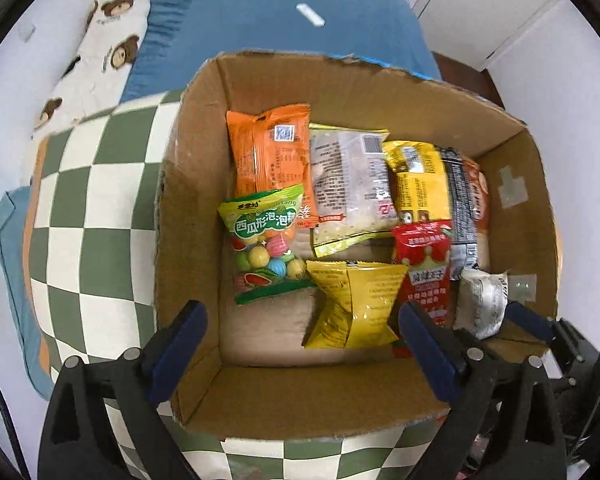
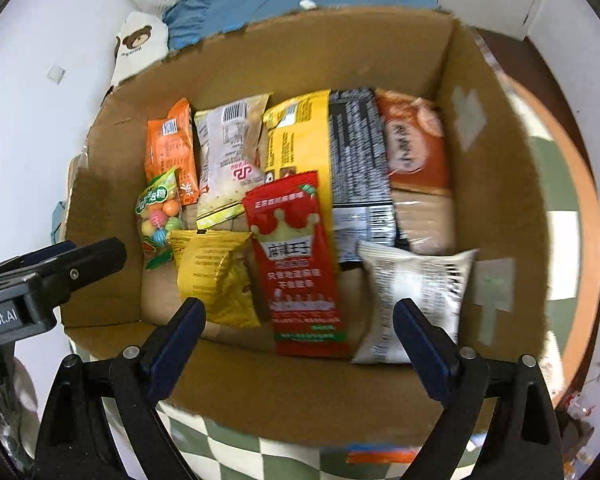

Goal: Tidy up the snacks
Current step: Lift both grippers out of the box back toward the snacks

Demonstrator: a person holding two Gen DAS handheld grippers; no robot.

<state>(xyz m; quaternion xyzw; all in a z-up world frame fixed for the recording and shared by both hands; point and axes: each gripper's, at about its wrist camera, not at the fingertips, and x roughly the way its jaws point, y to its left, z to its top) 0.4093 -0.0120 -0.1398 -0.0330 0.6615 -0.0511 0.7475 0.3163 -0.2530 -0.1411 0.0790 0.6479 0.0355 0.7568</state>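
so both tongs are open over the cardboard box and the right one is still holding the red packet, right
Not quite. Both tongs are open over the cardboard box, but the right tongs hold nothing: the right wrist view shows the red packet lying loose in the box among the other snacks, with the pads wide apart and touching nothing. The left tongs are empty too.

Your support surface: a green-and-white checkered cushion (image 1: 96, 208), edged in orange, lying on blue bedding (image 1: 284, 20). Directly on the cushion you have one open cardboard box (image 1: 380, 92), its base overhanging toward the near edge. On the bedding beside the cushion you have a bear-print pillow (image 1: 112, 40) and a small white object (image 1: 310, 15), unidentifiable.
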